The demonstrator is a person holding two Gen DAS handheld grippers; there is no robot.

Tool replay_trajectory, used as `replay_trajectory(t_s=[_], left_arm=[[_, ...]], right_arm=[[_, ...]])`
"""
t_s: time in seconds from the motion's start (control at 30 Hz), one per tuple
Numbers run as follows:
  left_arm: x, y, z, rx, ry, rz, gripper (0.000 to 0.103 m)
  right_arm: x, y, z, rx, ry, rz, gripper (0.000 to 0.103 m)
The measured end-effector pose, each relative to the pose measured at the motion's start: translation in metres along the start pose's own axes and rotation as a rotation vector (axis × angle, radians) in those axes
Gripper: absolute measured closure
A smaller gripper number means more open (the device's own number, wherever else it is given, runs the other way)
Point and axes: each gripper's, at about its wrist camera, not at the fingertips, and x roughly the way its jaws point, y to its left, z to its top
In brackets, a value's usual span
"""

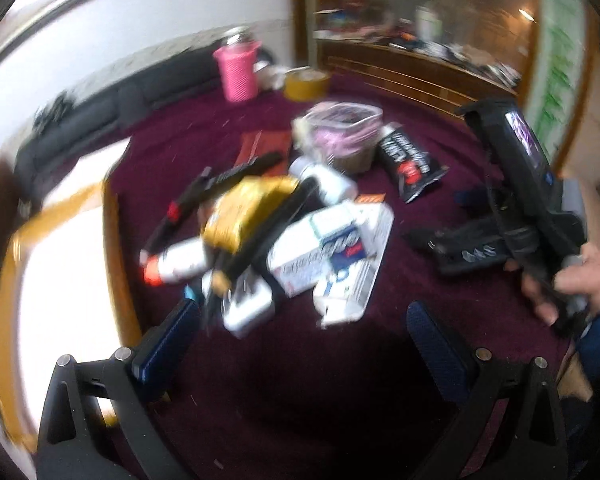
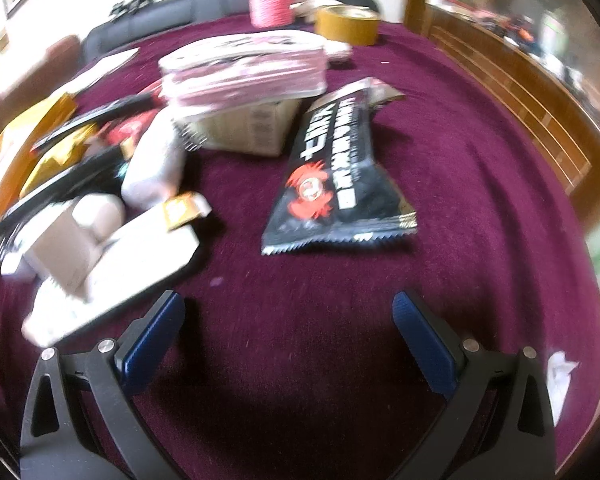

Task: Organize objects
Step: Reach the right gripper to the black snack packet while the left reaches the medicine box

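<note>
A pile of objects lies on a maroon cloth [image 1: 440,208]: a gold packet [image 1: 244,208], white boxes [image 1: 332,248], a white bottle with a red cap [image 1: 176,266] and black sticks. A black snack bag [image 1: 410,162] lies apart, also in the right wrist view [image 2: 336,176]. A pink-filled plastic bag on a small carton [image 1: 342,136] shows in both views [image 2: 244,68]. My left gripper [image 1: 304,316] is open and empty, just before the pile. My right gripper [image 2: 288,308] is open and empty above bare cloth, before the black bag; it also shows in the left wrist view [image 1: 424,238].
A pink basket [image 1: 238,70] and a tape roll [image 1: 306,82] stand at the far edge. An open yellow-rimmed box [image 1: 56,272] sits at the left. A wooden cabinet [image 1: 412,68] with clutter stands behind right. A dark sofa [image 1: 112,112] runs along the wall.
</note>
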Motion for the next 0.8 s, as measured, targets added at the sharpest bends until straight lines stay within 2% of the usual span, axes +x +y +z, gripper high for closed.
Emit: replay_trajectory(t_s=[0.03,0.1,0.2,0.3,0.5,0.63,0.73,0.77,0.8], left_arm=[[0.0,-0.003,0.006,0.067,-0.003,-0.009,0.002],[0.002,-0.008,0.019,0.205,-0.02,-0.02,0.002],[0.013,-0.011,0.039,0.392,0.0,-0.096,0.002],[0.037,-0.012,0.054,0.501,0.059,-0.111,0.002],[0.07,-0.012,0.058,0.591,0.146,-0.176,0.002],[0.081,-0.013,0.062,0.604,0.164,-0.233,0.004],[0.093,-0.013,0.066,0.591,0.188,-0.272,0.015],[0.097,-0.012,0.067,0.578,0.202,-0.287,0.023],[0.101,-0.012,0.067,0.568,0.207,-0.284,0.025]], right_arm=[[-0.007,0.0,-0.003,-0.031,-0.007,0.042,0.0],[-0.02,-0.001,-0.011,-0.074,-0.038,0.063,0.0],[-0.036,-0.007,-0.02,-0.132,-0.089,0.095,0.0],[-0.043,-0.014,-0.03,-0.146,-0.101,0.153,0.0],[-0.054,-0.029,-0.037,-0.134,-0.141,0.246,0.0],[-0.06,-0.036,-0.039,-0.109,-0.153,0.296,0.0],[-0.058,-0.038,-0.034,-0.097,-0.146,0.302,0.0],[-0.059,-0.039,-0.035,-0.093,-0.143,0.304,0.0],[-0.059,-0.041,-0.035,-0.086,-0.141,0.305,0.0]])
